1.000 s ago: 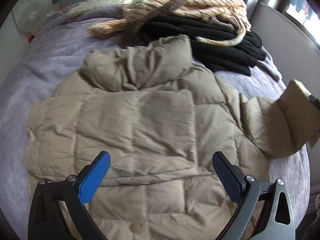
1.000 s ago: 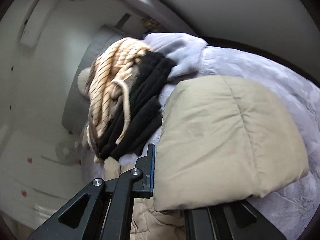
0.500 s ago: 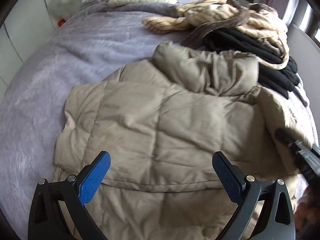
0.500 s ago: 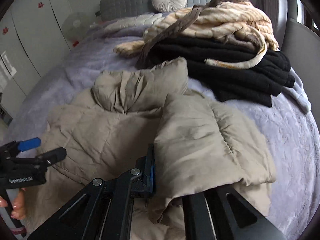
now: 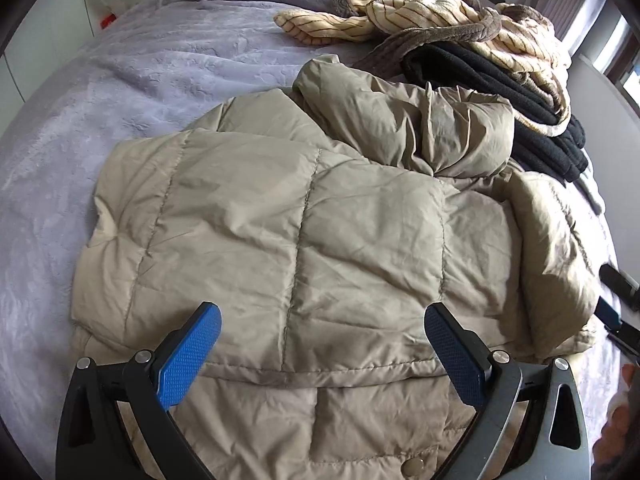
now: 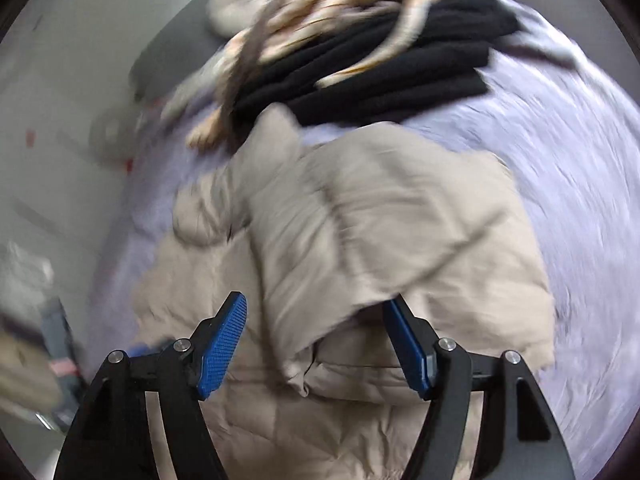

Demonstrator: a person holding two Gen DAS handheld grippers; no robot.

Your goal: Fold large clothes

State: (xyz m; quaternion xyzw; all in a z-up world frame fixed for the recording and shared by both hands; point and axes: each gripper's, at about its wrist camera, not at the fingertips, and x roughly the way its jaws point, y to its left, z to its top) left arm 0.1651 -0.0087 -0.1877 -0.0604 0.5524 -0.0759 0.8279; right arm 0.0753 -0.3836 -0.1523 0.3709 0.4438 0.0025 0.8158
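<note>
A beige puffer jacket (image 5: 304,220) lies on the lavender bed cover, both sleeves folded in over its body. It also shows, blurred, in the right wrist view (image 6: 380,240). My left gripper (image 5: 320,340) is open and empty just above the jacket's lower part. My right gripper (image 6: 316,344) is open, its blue pads (image 6: 222,344) on either side of the folded right sleeve (image 6: 400,236), not clamping it. The right gripper's tip also shows at the right edge of the left wrist view (image 5: 614,300).
A pile of black clothes (image 5: 500,84) under a tan striped robe (image 5: 440,16) lies at the bed's far right, touching the jacket's hood. Bare lavender cover (image 5: 120,100) spreads to the left. Pillows and a grey headboard sit at the back.
My right gripper has opened and let go of the right sleeve, which now lies folded over the jacket. My left gripper has stayed open and moved closer in over the jacket.
</note>
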